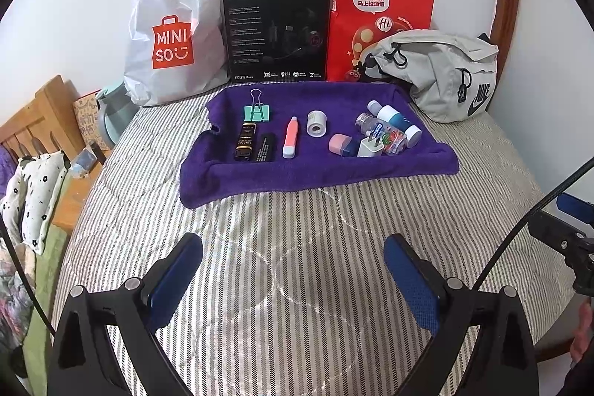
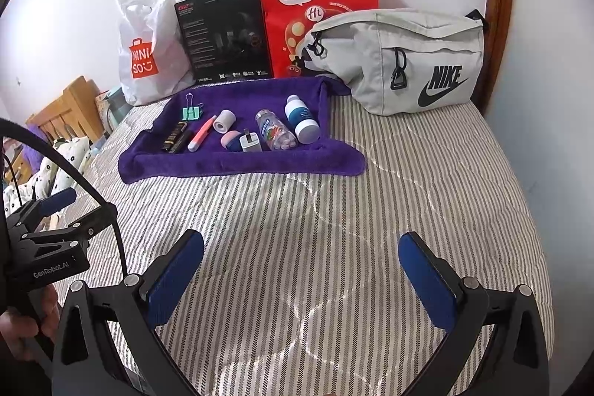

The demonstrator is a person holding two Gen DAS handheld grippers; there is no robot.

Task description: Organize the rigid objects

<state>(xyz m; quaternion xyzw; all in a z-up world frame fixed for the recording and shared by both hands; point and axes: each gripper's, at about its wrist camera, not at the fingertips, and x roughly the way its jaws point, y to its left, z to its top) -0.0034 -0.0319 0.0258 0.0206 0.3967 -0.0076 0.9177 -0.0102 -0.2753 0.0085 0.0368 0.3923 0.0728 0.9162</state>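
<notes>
Both the left hand-held gripper and the right hand-held gripper are hovering with blue textured pads spread wide, holding nothing, over the striped quilted bed. Farther back, small rigid items are lying on a plush purple towel (a mint metal binder clip, a pink plastic pen-shaped tube, a white tape roll, a clear candy bottle).

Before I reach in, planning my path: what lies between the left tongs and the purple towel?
Only bare striped bedspread between the left tongs and purple towel, shown in the left wrist view.
</notes>
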